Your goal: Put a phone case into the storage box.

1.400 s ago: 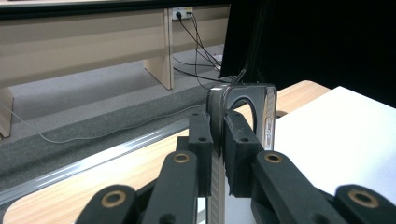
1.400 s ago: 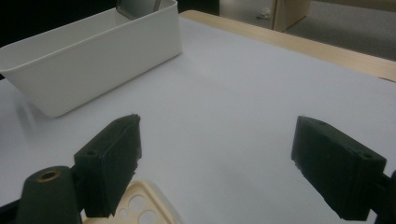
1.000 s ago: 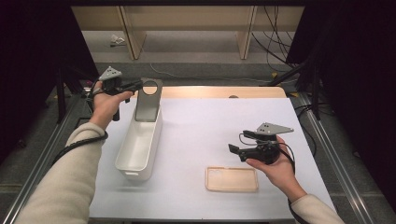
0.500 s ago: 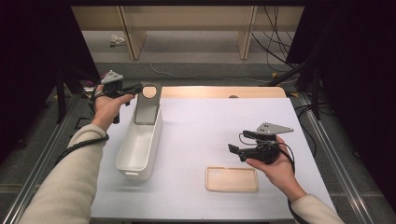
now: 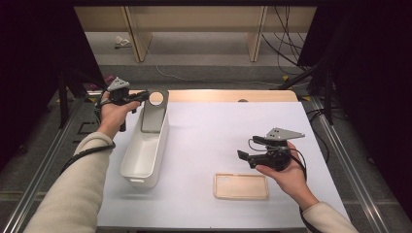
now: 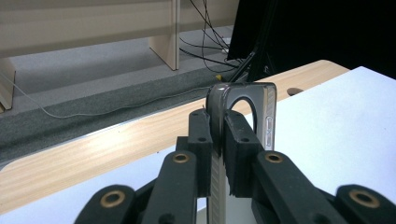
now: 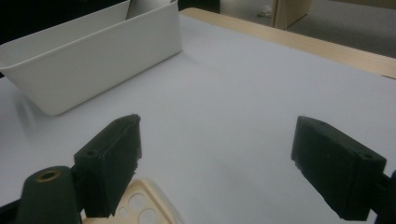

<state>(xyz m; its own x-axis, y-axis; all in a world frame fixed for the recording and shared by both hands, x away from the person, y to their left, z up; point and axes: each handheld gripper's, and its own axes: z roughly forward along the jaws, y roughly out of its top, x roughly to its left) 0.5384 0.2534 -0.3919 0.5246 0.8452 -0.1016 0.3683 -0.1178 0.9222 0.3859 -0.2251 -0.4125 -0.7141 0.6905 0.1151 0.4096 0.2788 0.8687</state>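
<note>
Gripping the grey case [image 5: 154, 112] by its top edge with your left gripper [image 5: 141, 96], right gripper [image 5: 245, 156] spread empty, you risk tipping the bin [image 5: 144, 154] toward 3 o'clock.

Soft, even light falls from above on the white tabletop [image 5: 209, 131], and the shadows there are faint. The room beyond its left and right edges is almost black. In both gripper views the near black fingers [image 7: 112, 158] look blurred.
</note>
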